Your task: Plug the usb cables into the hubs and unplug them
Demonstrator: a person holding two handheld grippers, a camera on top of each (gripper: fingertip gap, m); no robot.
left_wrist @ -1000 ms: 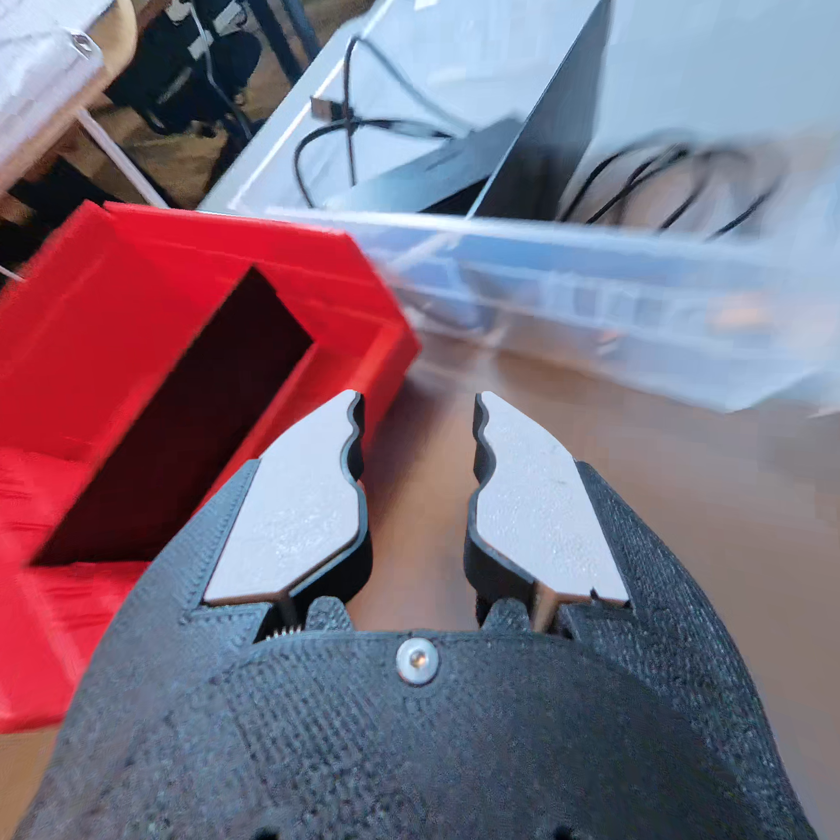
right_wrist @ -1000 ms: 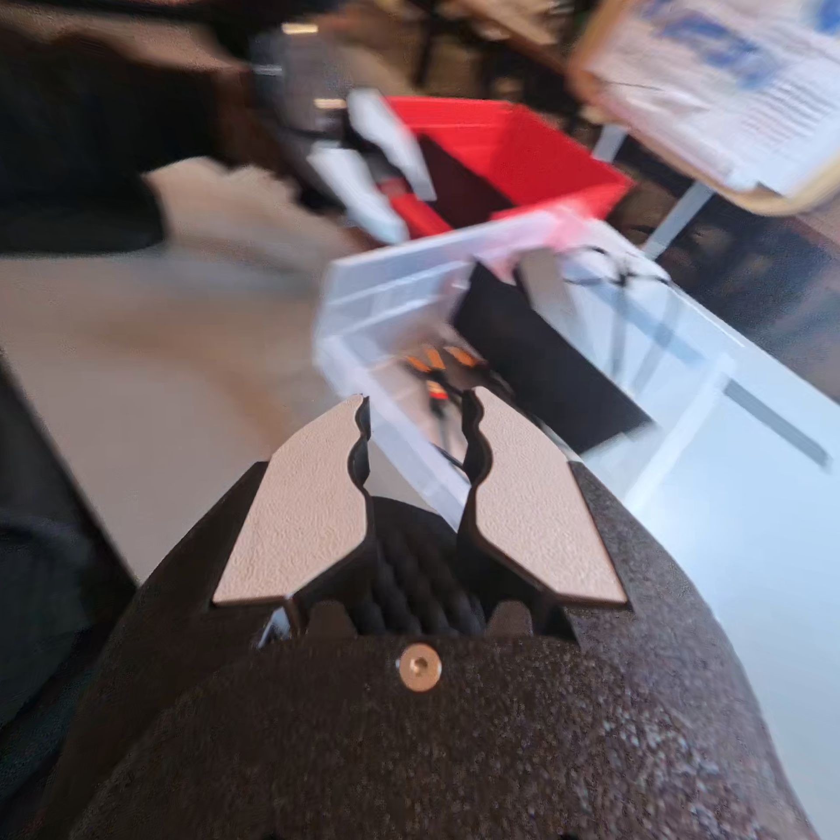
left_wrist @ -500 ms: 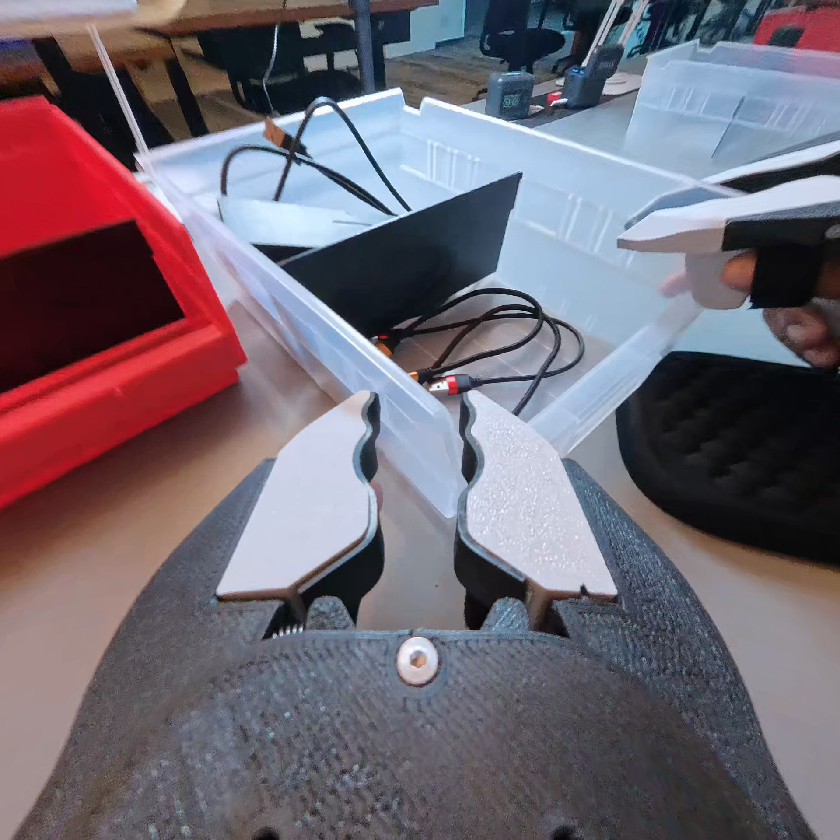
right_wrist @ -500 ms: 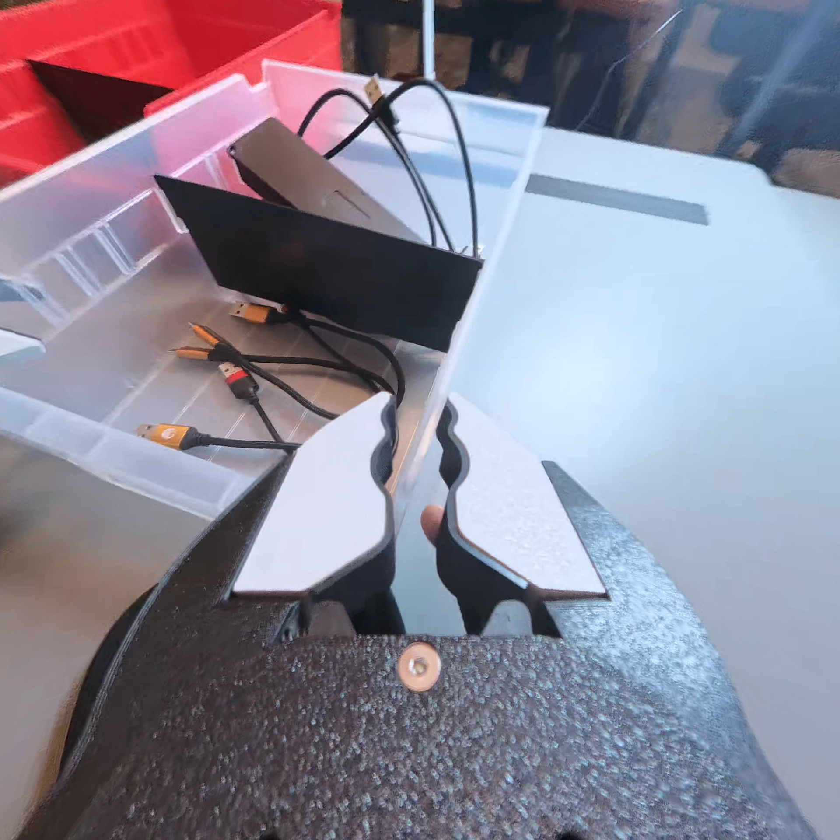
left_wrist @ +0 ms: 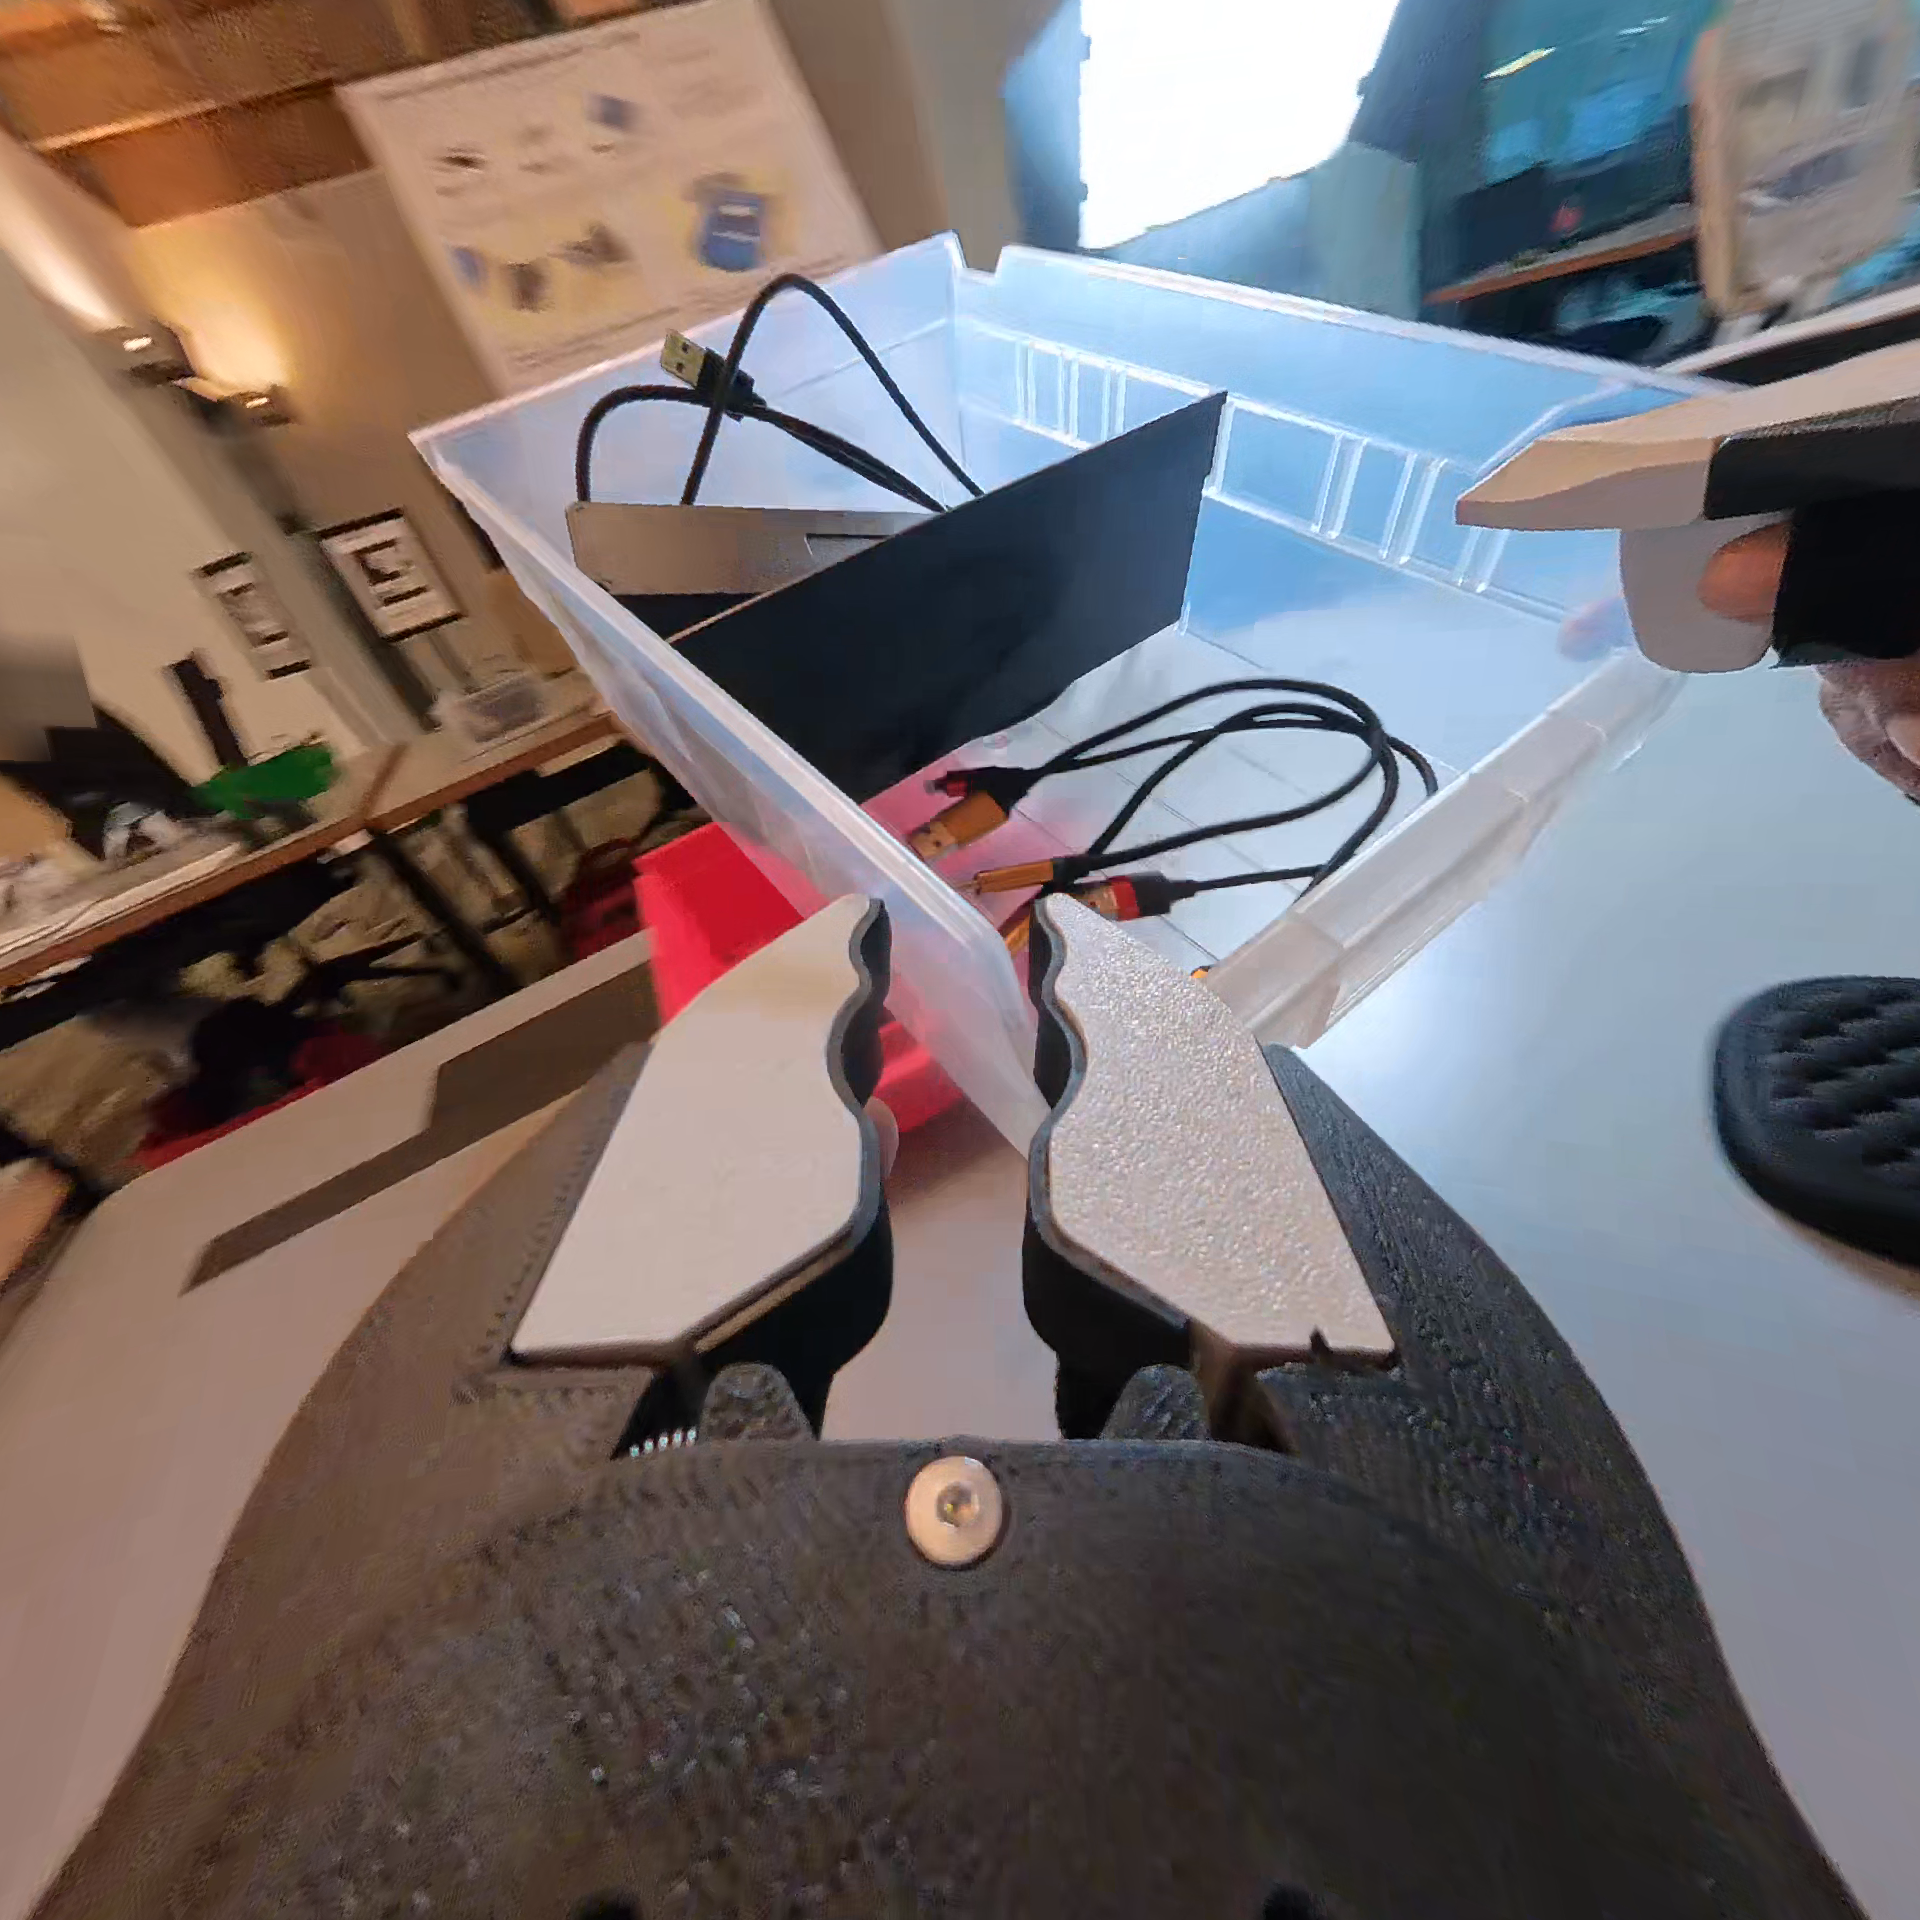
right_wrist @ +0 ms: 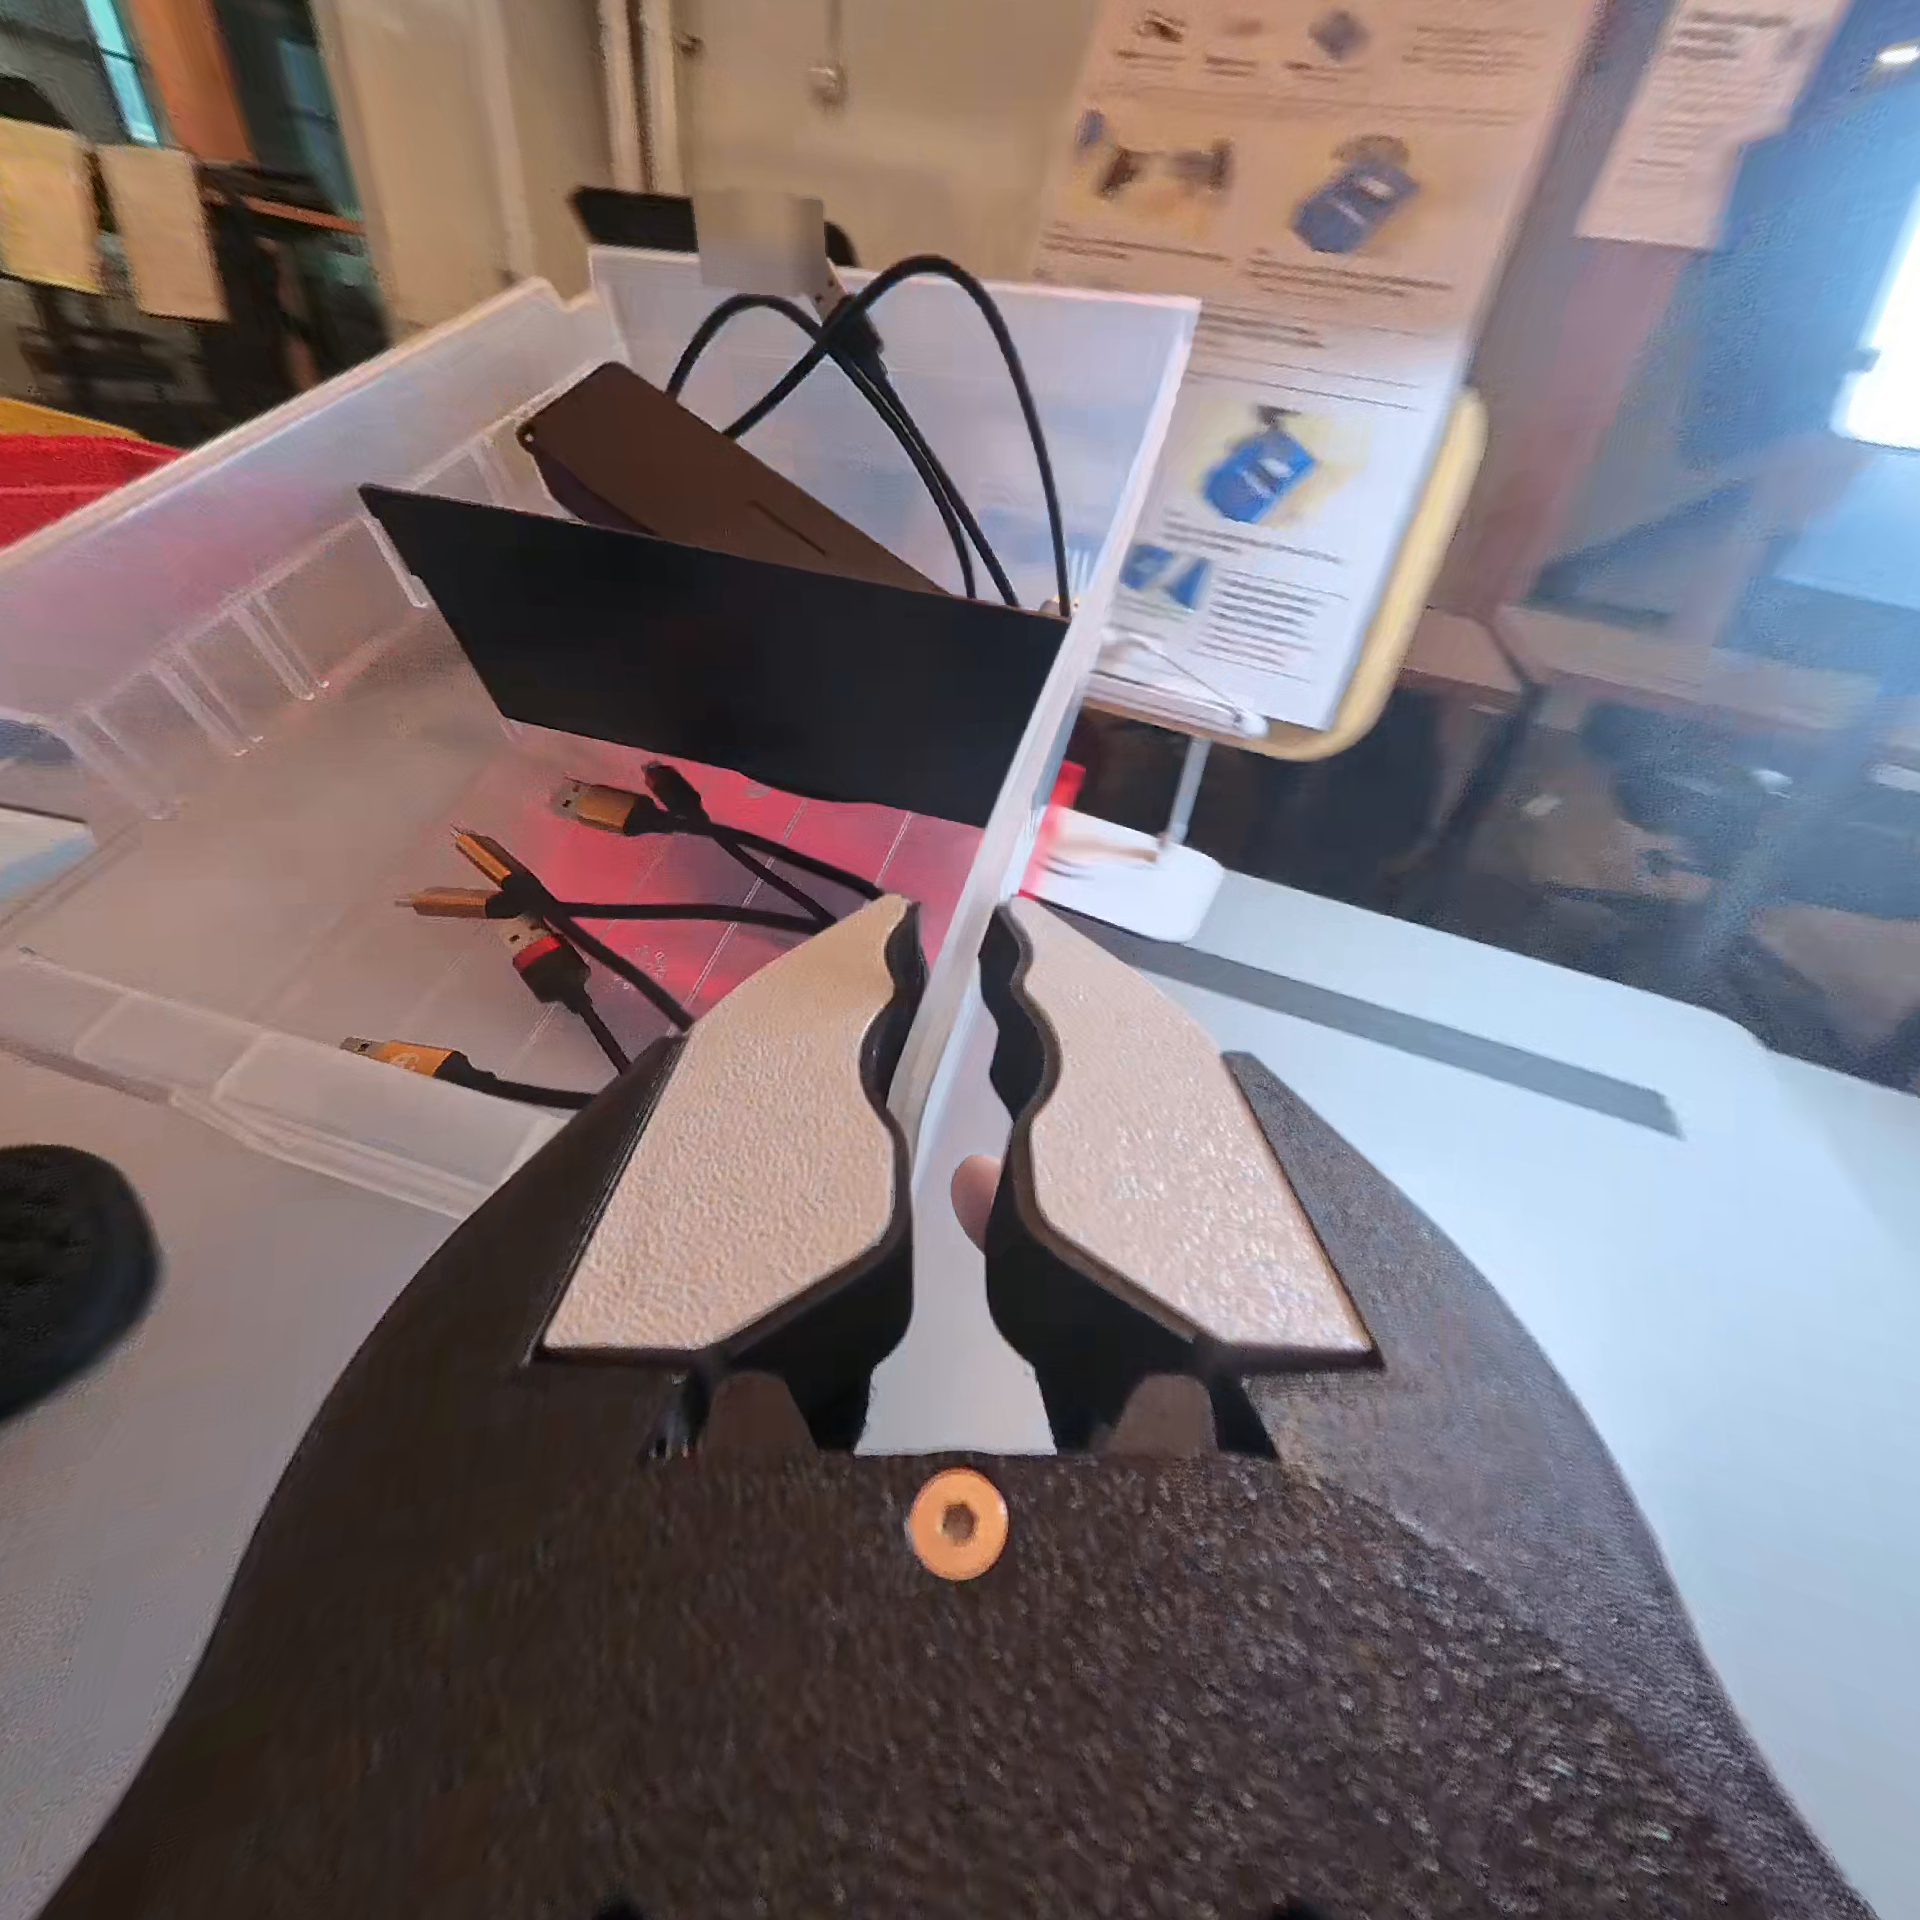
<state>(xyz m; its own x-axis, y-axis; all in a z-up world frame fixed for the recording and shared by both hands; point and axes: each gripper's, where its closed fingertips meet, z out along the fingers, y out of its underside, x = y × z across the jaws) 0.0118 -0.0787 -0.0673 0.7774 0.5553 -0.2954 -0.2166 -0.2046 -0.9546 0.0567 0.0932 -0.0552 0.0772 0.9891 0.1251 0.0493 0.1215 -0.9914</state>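
Observation:
A clear plastic bin [left_wrist: 727, 717] holds a black divider [left_wrist: 935, 613]. Behind the divider lies a dark hub [left_wrist: 707, 545] with looping black cables. In front of it lie several black USB cables [left_wrist: 1247, 758] with orange and red plugs. My left gripper [left_wrist: 961, 987] is shut on the bin's left wall. My right gripper [right_wrist: 951, 925] is shut on the bin's right wall [right_wrist: 1091, 582], and it also shows in the left wrist view [left_wrist: 1558, 561]. The bin hangs tilted above the table. The hub [right_wrist: 707, 488], the divider [right_wrist: 727, 665] and the plugs [right_wrist: 597, 805] show in the right wrist view.
A red bin [left_wrist: 717, 914] sits behind and below the clear bin and shows through its floor. A black mat [left_wrist: 1829, 1112] lies on the grey table to the right, also visible in the right wrist view [right_wrist: 52, 1268]. A poster stand [right_wrist: 1278, 436] stands beyond the table. Across from one pair of fingers to the other is roughly 20 cm.
Both grippers came to the clear bin's side walls and closed on them. The bin has since risen and tilted, and the views now look up toward the room.

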